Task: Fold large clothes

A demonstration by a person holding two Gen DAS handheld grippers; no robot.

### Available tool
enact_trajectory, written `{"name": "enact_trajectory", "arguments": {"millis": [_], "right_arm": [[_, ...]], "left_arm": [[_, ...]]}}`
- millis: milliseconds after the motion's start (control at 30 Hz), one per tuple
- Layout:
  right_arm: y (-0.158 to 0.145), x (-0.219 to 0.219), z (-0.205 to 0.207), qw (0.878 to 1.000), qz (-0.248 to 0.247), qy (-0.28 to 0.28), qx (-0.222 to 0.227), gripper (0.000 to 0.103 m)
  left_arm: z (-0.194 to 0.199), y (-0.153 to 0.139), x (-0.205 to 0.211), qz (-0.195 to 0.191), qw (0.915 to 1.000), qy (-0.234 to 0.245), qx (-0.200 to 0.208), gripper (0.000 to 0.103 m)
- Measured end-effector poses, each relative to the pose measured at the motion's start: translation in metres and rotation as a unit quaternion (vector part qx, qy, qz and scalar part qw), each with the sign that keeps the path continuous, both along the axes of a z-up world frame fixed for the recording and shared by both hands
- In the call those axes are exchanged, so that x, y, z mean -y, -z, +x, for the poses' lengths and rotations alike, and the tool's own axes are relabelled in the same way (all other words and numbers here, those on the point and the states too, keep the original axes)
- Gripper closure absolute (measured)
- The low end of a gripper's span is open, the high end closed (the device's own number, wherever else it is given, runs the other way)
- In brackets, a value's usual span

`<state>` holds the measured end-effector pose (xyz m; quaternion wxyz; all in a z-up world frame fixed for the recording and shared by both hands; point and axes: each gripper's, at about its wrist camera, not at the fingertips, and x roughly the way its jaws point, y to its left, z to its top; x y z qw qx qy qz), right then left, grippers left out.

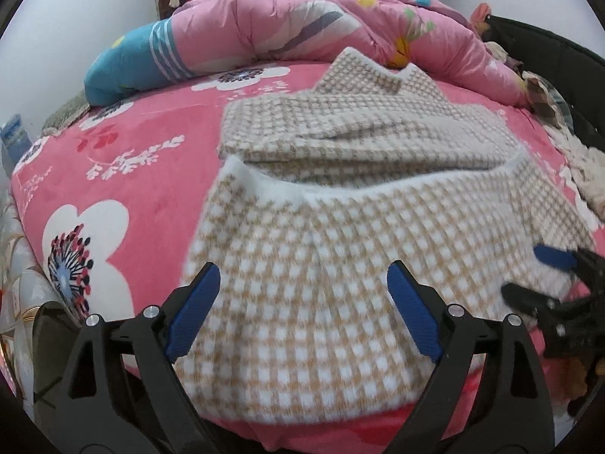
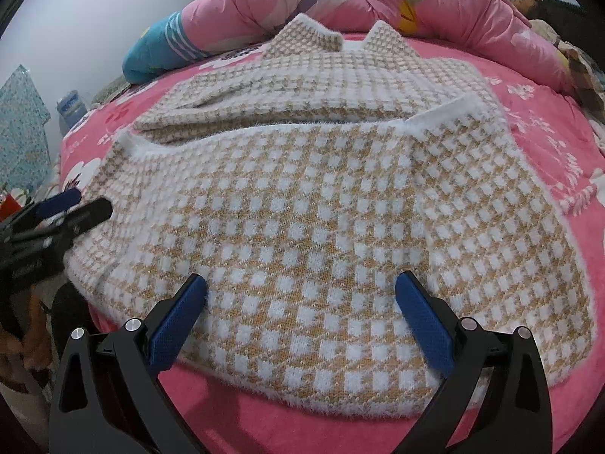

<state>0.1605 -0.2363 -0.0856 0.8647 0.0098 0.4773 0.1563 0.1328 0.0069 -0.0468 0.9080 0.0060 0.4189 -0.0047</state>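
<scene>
we see the fuzzy tan-and-white checked knit sweater (image 2: 310, 204) lying flat on the pink floral fleece bedsheet (image 1: 113, 174), its near half folded up over the middle. our left gripper (image 1: 302, 291) and right gripper (image 2: 300, 295) both hang released above the sweater's near hem, jaws wide, gripping nothing. a pink quilted duvet (image 1: 272, 26) is bunched beyond the sweater's collar.

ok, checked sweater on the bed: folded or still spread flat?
Folded. The checked sweater's near half lies doubled over the far half; its white hem runs across the middle, collar beyond. Both grippers stand open, off it.
</scene>
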Motion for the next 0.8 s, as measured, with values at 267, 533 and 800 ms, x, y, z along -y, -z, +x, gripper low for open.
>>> {"name": "enact_trajectory", "arguments": {"millis": [267, 533, 800], "right_arm": [[-0.002, 0.000, 0.003, 1.000, -0.001, -0.002, -0.014, 0.006], [-0.003, 0.001, 0.011, 0.999, -0.001, -0.002, -0.040, 0.006], [-0.004, 0.004, 0.013, 0.998, 0.006, -0.006, -0.058, 0.006]], "left_arm": [[0.028, 0.031, -0.009, -0.005, 0.9983, -0.014, -0.057, 0.008], [0.029, 0.032, -0.006, 0.010, 0.9975, -0.014, -0.068, 0.008], [0.028, 0.032, -0.003, 0.020, 0.9978, -0.010, -0.062, 0.008]]}}
